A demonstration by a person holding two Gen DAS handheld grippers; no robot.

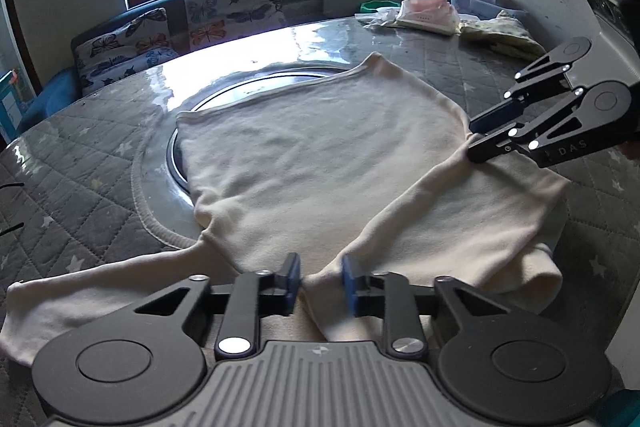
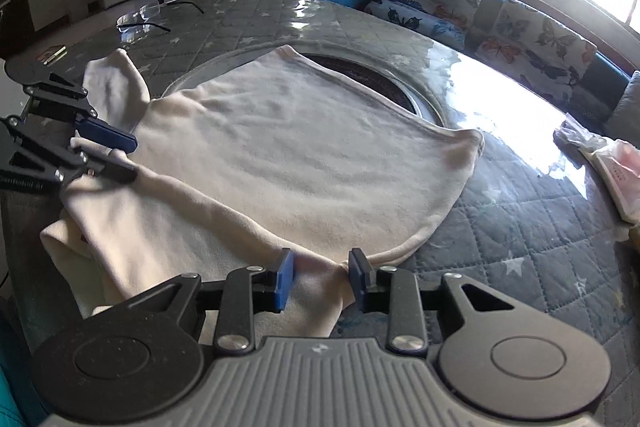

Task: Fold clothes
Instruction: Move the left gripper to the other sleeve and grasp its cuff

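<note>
A cream long-sleeved fleece top (image 1: 320, 163) is lying flat across the centre of both frames on a grey quilted round table (image 1: 80, 163). The left gripper (image 1: 320, 281) and right gripper (image 2: 320, 277), jaws slightly spread, are each straddling a raised fold of fabric at lower centre.

Left hand-held gripper (image 1: 320, 277) and right hand-held gripper (image 2: 320, 273) both held low, jaws parted.

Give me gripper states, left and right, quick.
Left gripper: open, fingers astride a fold of the cream sweater, not clamped.
Right gripper: open, fabric between its fingers, not pinched.
</note>
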